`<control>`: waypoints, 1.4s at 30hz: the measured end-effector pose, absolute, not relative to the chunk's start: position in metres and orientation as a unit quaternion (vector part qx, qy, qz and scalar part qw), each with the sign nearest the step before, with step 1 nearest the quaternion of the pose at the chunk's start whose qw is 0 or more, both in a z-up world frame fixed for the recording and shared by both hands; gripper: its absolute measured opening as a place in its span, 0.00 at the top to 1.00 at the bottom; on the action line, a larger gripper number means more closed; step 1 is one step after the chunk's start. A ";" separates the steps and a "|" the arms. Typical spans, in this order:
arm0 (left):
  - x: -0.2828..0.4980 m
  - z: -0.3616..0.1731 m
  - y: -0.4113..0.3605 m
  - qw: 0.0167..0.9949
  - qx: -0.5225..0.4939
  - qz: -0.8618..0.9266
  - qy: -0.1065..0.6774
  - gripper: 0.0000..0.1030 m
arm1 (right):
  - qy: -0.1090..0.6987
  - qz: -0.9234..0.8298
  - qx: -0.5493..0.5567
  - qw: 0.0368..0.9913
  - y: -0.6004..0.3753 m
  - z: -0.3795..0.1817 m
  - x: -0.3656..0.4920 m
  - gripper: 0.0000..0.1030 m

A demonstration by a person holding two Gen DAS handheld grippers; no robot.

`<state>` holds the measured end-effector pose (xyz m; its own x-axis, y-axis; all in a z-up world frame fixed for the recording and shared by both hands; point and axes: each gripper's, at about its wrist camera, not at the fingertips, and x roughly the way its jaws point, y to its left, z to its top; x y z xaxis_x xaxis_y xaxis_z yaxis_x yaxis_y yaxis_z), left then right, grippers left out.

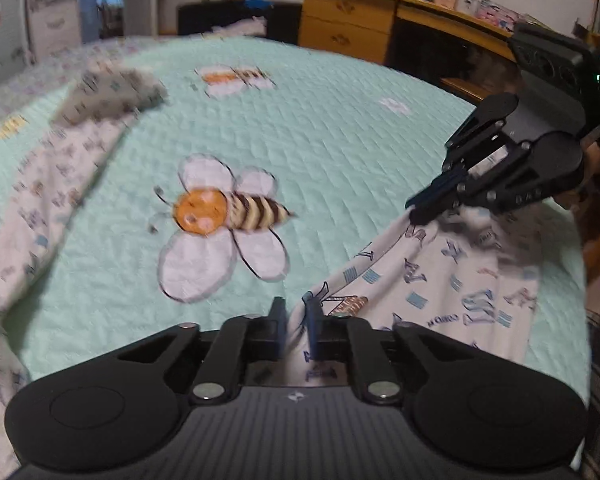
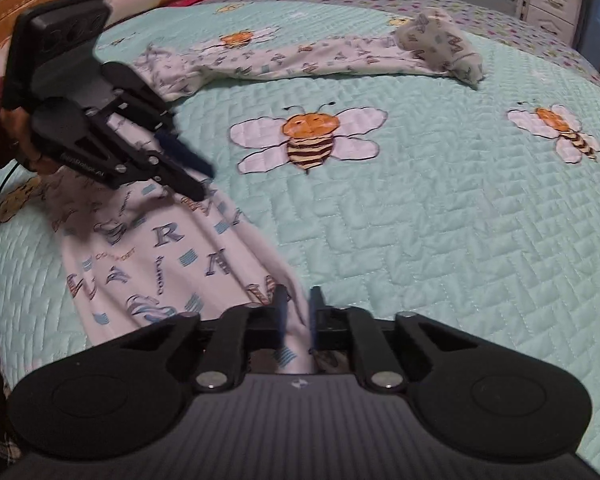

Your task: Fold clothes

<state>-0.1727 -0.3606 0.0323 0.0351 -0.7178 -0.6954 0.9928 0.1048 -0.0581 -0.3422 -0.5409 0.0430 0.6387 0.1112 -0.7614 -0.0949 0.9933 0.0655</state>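
two pinches on one garment [image 2: 160,248], white with printed letters, spread loosely over a pale green quilt [image 2: 420,240]. clamped on a gathered edge with the left gripper [image 1: 298,314], its two sides pressed nearly together with cloth between them, on the near side of the big bee [image 2: 310,136]. clamped on the same stretch of cloth with the right gripper [image 2: 298,306], likewise squeezed on a fold, also on the near side of the bee and close to the other pinch. raised a little off the quilt at both pinches, sagging in soft folds below them. trailing away to the left of the bee in the right wrist view, then on past its far side, ending in a greyish bunched lump [image 2: 440,48] well beyond the bee. not flat anywhere in view, and no clean crease to be seen.

judged as a carry with one edge held at two points. fits either drawing the garment straight to lay it out, or bringing a held edge across for a fold; cannot tell which from this alone. either way, calls for both clamps tight on the cloth, both hands travelling together so the edge between them is taut, and care that the far lump does not drag and twist the rest.
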 end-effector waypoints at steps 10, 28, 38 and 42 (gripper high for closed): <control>-0.176 0.038 -0.348 0.748 0.192 -0.555 0.309 0.67 | 0.378 -0.038 0.081 0.921 -0.551 0.041 -0.359 0.70; -0.239 0.050 -0.341 0.723 0.161 -0.584 0.332 0.53 | 0.349 -0.036 0.108 0.930 -0.480 0.054 -0.454 0.69; -0.238 0.036 -0.355 0.731 0.169 -0.539 0.382 0.53 | 0.368 0.004 -0.152 0.917 -0.416 0.029 -0.431 1.00; -0.237 0.032 -0.357 0.732 0.171 -0.535 0.387 0.53 | 0.376 0.013 -0.165 0.912 -0.408 0.029 -0.448 1.00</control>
<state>-0.2370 -0.3568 0.0318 0.1285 -0.6506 -0.7485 0.9147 0.3694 -0.1640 -0.4479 -0.4077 0.0292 0.7172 -0.0997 -0.6897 -0.1483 0.9452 -0.2908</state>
